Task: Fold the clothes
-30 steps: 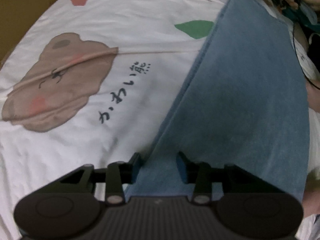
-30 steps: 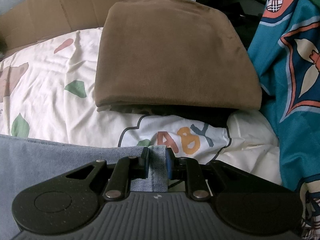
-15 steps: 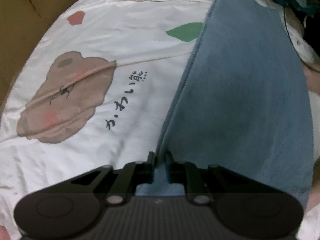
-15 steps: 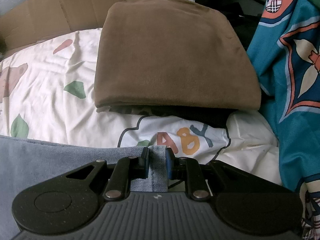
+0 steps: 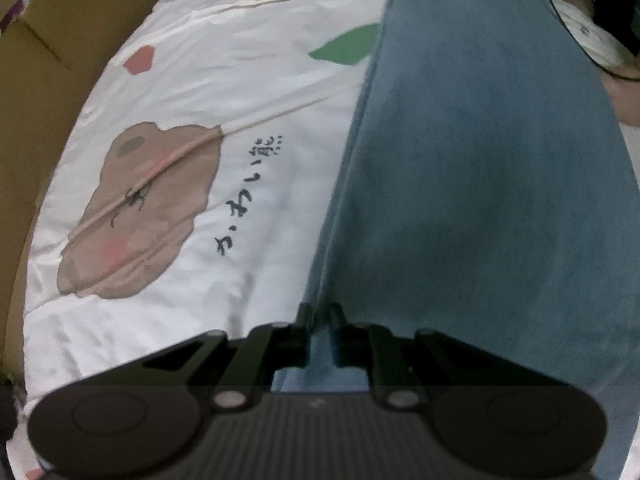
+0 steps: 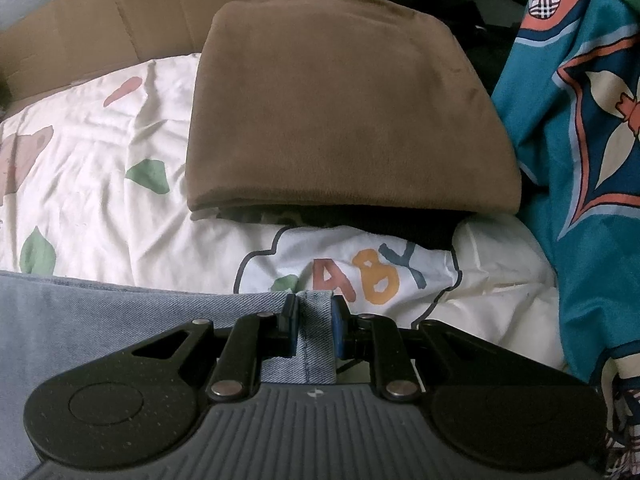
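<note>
Both grippers' jaws clamped on blue denim garment (image 5: 480, 200) (edge pinched).

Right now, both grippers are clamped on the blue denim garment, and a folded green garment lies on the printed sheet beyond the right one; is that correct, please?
Not quite: the folded garment is brown, not green, as the right wrist view shows. The rest holds: the right gripper and the left gripper, whose jaws have just been closing, both clamp the blue denim garment on the printed sheet.
</note>
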`<state>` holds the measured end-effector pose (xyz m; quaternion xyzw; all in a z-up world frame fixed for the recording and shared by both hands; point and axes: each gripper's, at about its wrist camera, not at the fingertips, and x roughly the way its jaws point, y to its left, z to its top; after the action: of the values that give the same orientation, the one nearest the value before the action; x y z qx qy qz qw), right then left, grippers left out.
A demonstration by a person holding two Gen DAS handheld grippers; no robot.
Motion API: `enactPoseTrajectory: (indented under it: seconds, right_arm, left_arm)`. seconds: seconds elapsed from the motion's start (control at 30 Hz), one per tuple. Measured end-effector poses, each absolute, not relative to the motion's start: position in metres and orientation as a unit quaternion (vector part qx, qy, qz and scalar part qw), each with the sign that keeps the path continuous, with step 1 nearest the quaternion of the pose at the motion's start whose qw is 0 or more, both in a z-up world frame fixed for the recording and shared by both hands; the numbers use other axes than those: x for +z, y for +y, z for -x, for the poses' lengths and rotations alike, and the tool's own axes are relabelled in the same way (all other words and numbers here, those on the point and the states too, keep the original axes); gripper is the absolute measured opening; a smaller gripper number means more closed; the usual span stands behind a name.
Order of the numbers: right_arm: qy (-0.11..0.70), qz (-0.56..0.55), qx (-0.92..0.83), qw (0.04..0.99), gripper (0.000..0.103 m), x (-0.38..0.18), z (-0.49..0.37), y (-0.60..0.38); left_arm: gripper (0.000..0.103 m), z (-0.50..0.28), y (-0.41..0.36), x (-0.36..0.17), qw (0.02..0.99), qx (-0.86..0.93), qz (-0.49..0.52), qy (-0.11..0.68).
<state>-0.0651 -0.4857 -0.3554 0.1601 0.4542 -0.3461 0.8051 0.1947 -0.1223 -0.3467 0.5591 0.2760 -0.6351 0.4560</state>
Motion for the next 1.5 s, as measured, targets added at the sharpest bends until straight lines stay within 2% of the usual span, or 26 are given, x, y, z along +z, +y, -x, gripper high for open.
enactPoseTrajectory:
  seconds: [0.2,0.27,0.37,0.57,0.93,1.27,1.4,1.5]
  right_arm:
    - [0.455,-0.163,-0.345,0.805,0.016,-0.357,0.066,-0.486]
    - [0.454,-0.161,-0.344,0.806,0.016,-0.356,0.066,-0.485]
    - [0.453,-0.157,-0.344,0.807,0.016,-0.355,0.066,-0.484]
    - [0.449,-0.15,-0.352,0.807,0.016,-0.351,0.063,-0.484]
    - [0.45,-0.144,-0.362,0.804,0.016,-0.345,0.055,-0.485]
    - [0.492,-0.149,-0.355,0.781,0.016,-0.375,0.043,-0.495]
    - [0.495,-0.176,-0.354,0.773,0.019,-0.376,0.044,-0.502]
    - [0.472,-0.221,-0.358,0.775,0.03,-0.366,0.061,-0.51]
  left_arm:
    - [0.011,-0.21,-0.133,-0.353,0.459,-0.634,-0.538,0.314]
    - [0.007,-0.216,-0.136,-0.353,0.457,-0.637,-0.529,0.327]
    - [0.002,-0.219,-0.133,-0.347,0.454,-0.643,-0.524,0.326]
    - [0.002,-0.227,-0.125,-0.33,0.481,-0.645,-0.488,0.339]
    - [0.002,-0.227,-0.124,-0.325,0.486,-0.647,-0.485,0.332]
    - [0.003,-0.234,-0.139,-0.364,0.504,-0.625,-0.472,0.365]
    - [0.0,-0.236,-0.143,-0.363,0.525,-0.603,-0.473,0.371]
    - [0.002,-0.228,-0.143,-0.354,0.533,-0.596,-0.477,0.364]
